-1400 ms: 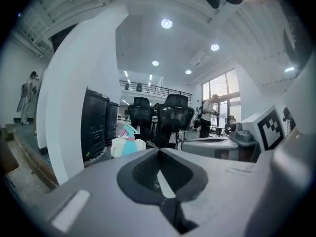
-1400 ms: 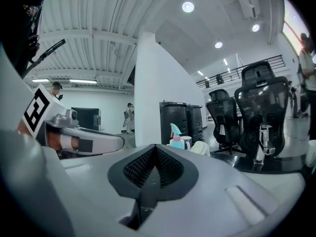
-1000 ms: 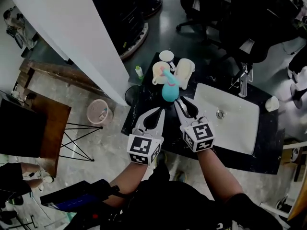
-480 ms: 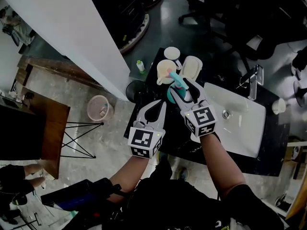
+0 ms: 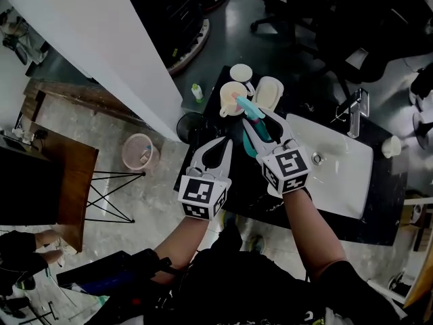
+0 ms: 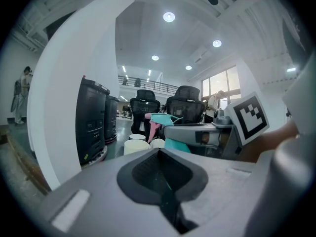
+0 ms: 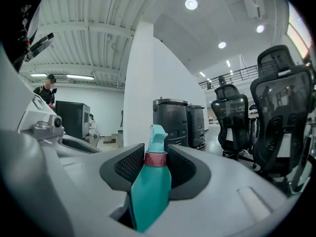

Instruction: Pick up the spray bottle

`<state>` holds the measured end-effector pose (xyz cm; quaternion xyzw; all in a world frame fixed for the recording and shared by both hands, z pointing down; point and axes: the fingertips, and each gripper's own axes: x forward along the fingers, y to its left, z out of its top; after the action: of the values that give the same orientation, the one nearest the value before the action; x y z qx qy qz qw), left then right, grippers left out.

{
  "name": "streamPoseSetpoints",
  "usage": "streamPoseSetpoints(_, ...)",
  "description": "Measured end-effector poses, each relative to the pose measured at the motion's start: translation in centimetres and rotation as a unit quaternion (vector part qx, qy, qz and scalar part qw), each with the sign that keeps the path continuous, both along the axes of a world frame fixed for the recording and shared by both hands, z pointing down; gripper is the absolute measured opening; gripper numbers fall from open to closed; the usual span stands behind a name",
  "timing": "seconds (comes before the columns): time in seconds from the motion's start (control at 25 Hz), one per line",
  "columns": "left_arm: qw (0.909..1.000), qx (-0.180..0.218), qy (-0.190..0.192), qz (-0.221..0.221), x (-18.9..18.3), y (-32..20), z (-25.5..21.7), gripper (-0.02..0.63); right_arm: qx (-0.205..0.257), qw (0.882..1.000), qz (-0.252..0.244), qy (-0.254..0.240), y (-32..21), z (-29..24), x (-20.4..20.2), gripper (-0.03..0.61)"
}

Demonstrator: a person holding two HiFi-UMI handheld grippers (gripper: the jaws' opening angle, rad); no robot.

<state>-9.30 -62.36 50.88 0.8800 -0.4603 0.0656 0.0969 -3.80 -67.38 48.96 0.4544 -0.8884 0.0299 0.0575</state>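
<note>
spray bottle (image 7: pixel 150 189) pinched in right tool (image 5: pixel 260 122), left tool (image 6: pixel 161 180) closed empty above counter edge (image 5: pixel 184 175)

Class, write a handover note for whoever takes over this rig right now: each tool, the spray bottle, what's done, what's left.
Right tool: shut on the teal spray bottle, jaws either side of its red collar.
Left tool: shut, empty, alongside over the dark counter.
Done: bottle gripped.
Left: raise it clear of the cream cups; whether it has left the counter can't be told.
</note>
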Motion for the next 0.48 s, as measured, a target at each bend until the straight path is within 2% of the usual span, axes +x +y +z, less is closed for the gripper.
streamPoseSetpoints(0.28, 0.9997, 0.024, 0.007, 0.001, 1.5, 2.7, -2.7, 0.001, 0.030, 0.999, 0.008, -0.017, 5.0, -4.1, 1.8, 0.167)
streamPoseSetpoints(0.48, 0.9986, 0.046, 0.026, -0.006, 2.9, 6.4, -5.6, 0.001, 0.051, 0.997, 0.030, -0.050, 10.7, -7.1, 4.6, 0.167)
